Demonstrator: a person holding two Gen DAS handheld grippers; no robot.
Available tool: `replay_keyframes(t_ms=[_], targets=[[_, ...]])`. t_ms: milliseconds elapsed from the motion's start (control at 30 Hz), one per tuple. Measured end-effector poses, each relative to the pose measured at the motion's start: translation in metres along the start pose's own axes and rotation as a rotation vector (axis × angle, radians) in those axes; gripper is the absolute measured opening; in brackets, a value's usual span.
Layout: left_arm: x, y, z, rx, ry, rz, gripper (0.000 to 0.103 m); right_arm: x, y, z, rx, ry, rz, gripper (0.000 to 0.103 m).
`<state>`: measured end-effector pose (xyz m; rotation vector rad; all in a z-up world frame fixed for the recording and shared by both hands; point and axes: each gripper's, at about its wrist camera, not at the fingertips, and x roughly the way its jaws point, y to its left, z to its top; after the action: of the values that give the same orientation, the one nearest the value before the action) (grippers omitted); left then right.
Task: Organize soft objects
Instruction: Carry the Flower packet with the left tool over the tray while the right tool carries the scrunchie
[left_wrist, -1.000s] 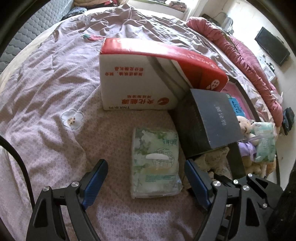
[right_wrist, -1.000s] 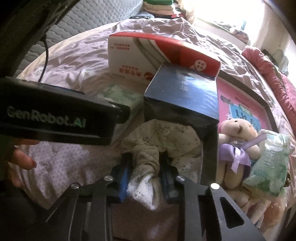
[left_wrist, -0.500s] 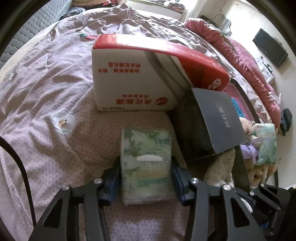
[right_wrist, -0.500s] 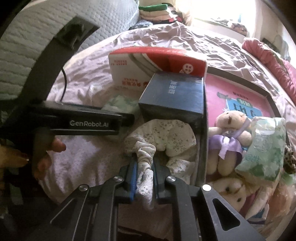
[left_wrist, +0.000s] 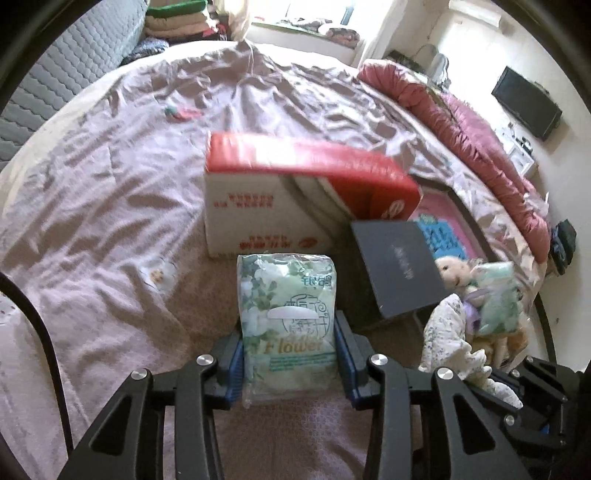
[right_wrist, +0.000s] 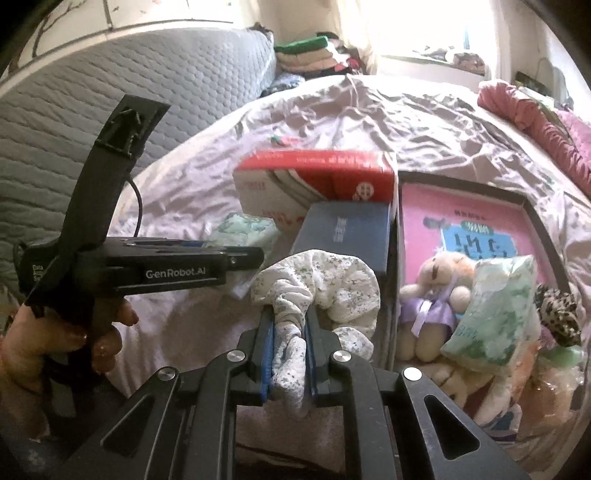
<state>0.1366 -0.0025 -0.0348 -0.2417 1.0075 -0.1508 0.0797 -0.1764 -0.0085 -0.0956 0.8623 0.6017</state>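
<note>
- Both picks look done, and the carry to the tray seems to be the step in hand.
- The left tool (left_wrist: 289, 356) is clenched on the sides of a green tissue pack (left_wrist: 289, 314), which appears lifted clear of the bed (left_wrist: 110, 206), pointing at twelve o'clock toward the red-and-white carton (left_wrist: 280, 199).
- The right tool (right_wrist: 289, 345) is clenched on a gathered fold of the floral scrunchie (right_wrist: 317, 288), which hangs free, its loop bulging above the fingers.
- The pink tray (right_wrist: 524, 201) lies at two o'clock from the right tool, already holding a teddy bear (right_wrist: 432, 295), another tissue pack (right_wrist: 498, 314) and a leopard-print scrunchie (right_wrist: 557, 310).
- A dark box (right_wrist: 343, 236) stands just beside the tray's left wall.
- Next, I'd guess, each tool must swing rightward over that wall, clear the box, and release only above a free spot.
</note>
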Motion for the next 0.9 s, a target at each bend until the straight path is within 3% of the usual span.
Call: replay_keyframes(t_ms=[500,900], targets=[[-0.049,-0.030,0.006,0.041,-0.103,0.006,0.042,-0.046,0.001,0.009,0.016,-0.091,0.007,0.015],[-0.072,-0.073,0.002,0.110,-0.145,-0.010,0.042,-0.100,-0.025,0.015,0.076,-0.202,-0.025,0.015]])
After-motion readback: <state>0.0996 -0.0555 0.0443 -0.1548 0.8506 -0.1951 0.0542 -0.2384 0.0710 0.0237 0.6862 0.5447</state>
